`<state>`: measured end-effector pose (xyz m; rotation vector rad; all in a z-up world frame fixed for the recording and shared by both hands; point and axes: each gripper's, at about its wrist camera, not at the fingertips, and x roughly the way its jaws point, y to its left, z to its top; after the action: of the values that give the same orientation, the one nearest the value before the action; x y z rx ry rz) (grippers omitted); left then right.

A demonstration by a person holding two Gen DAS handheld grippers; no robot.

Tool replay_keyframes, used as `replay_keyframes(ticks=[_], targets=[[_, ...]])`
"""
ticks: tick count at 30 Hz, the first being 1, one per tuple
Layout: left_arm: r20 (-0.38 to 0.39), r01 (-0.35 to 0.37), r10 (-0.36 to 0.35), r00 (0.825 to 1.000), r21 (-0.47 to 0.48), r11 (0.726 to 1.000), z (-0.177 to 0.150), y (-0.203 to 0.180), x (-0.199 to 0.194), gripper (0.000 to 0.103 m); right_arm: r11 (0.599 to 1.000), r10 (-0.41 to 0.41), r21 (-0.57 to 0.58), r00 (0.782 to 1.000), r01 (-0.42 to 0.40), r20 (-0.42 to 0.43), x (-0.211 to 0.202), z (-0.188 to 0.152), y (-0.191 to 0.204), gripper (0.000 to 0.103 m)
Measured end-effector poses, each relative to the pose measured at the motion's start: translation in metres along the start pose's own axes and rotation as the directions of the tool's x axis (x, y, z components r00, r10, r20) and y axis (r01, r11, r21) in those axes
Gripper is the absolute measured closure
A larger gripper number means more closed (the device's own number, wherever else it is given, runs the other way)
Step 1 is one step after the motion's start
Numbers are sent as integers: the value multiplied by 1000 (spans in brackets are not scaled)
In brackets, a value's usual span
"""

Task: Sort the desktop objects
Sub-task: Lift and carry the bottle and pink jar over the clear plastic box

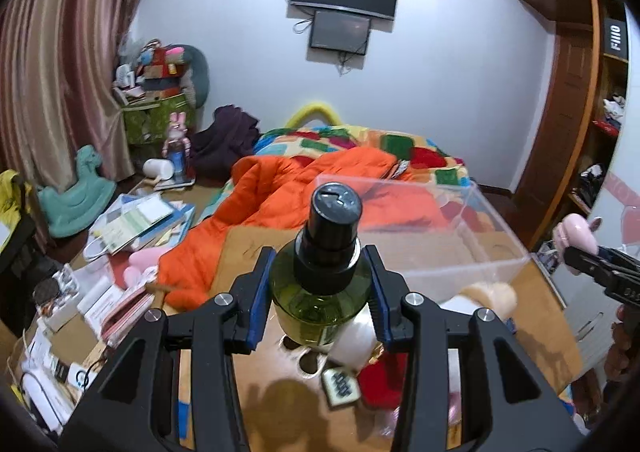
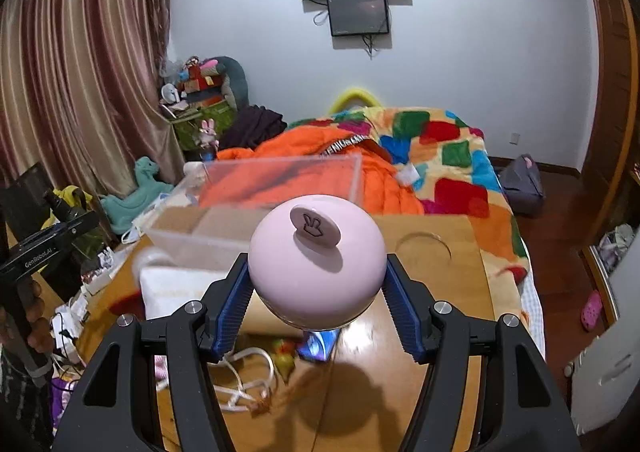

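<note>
My left gripper (image 1: 320, 288) is shut on a green bottle (image 1: 322, 292) with a black cap, held upright above the wooden table (image 1: 264, 412). My right gripper (image 2: 316, 292) is shut on a round pink jar (image 2: 316, 264) with a bunny mark on its lid, also held above the table. A clear plastic box (image 1: 448, 236) stands on the table just beyond the bottle; in the right wrist view the clear box (image 2: 256, 195) is ahead and to the left. The right gripper with the pink jar (image 1: 576, 236) shows at the right edge of the left wrist view.
On the table under the left gripper lie a white cup (image 1: 356, 344), a red soft item (image 1: 384, 380) and a small patterned tile (image 1: 340, 388). A white cord (image 2: 244, 384) and a white cloth (image 2: 176, 292) lie under the right gripper. A bed with an orange quilt (image 1: 280, 191) is behind.
</note>
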<state>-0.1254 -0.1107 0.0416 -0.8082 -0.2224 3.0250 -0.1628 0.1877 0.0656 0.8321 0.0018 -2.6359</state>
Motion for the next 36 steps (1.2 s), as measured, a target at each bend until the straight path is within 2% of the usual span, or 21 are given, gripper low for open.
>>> replay_keyframes(ticks=[5, 10, 17, 23, 30, 33, 36], targets=[[23, 17, -19, 1000, 60, 998, 28, -14, 5, 61, 999, 32, -8, 999, -32, -6, 11, 25, 2, 43], [5, 38, -39, 999, 125, 991, 47, -30, 19, 61, 999, 27, -32, 999, -28, -23, 32, 48, 3, 43], [-106, 91, -76, 991, 139, 986, 62, -45, 67, 61, 997, 26, -72, 996, -33, -91, 74, 63, 12, 43], [-234, 127, -94, 968, 130, 983, 62, -54, 117, 61, 994, 23, -106, 986, -41, -167, 108, 62, 17, 43], [-383, 178, -102, 918, 168, 970, 56, -65, 158, 61, 984, 4, -172, 963, -52, -271, 141, 57, 27, 43], [-419, 180, -82, 904, 200, 963, 52, -72, 169, 61, 980, -9, -193, 949, -55, -314, 153, 55, 29, 43], [-434, 186, -68, 898, 236, 954, 47, -77, 176, 61, 976, -38, -215, 941, -38, -336, 165, 54, 29, 43]])
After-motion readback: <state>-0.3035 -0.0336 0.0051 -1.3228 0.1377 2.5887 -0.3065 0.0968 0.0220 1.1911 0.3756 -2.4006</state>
